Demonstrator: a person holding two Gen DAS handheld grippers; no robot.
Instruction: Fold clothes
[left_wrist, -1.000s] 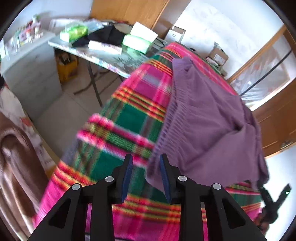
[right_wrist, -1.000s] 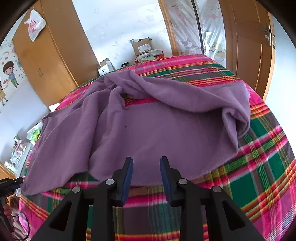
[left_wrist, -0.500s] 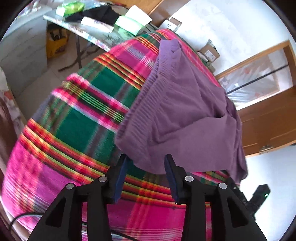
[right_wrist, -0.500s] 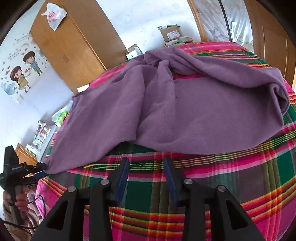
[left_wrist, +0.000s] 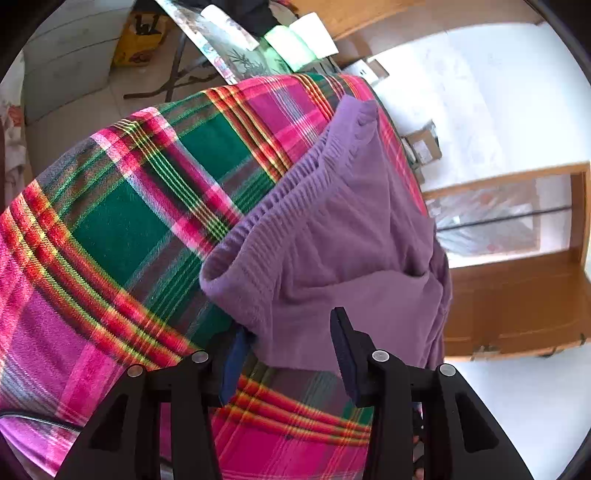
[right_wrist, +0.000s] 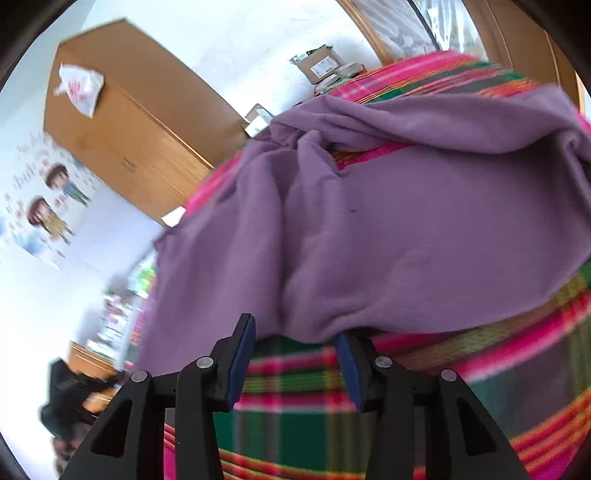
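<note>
Honestly, you've barely started: the purple garment (right_wrist: 388, 229) fills mid-frame, rumpled on the plaid blanket (left_wrist: 122, 236), nothing folded. Your left gripper (left_wrist: 288, 354) and right gripper (right_wrist: 295, 354) have just been opening, each spread around its near hem, not pinching yet.

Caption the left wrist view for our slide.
Open left gripper straddling the waistband corner of purple trousers on a plaid blanket.

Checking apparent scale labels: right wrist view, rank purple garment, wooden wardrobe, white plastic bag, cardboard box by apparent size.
1. purple garment
2. wooden wardrobe
3. white plastic bag
4. cardboard box, close to the bag; it lies farther off, so real size is unsure.
</note>
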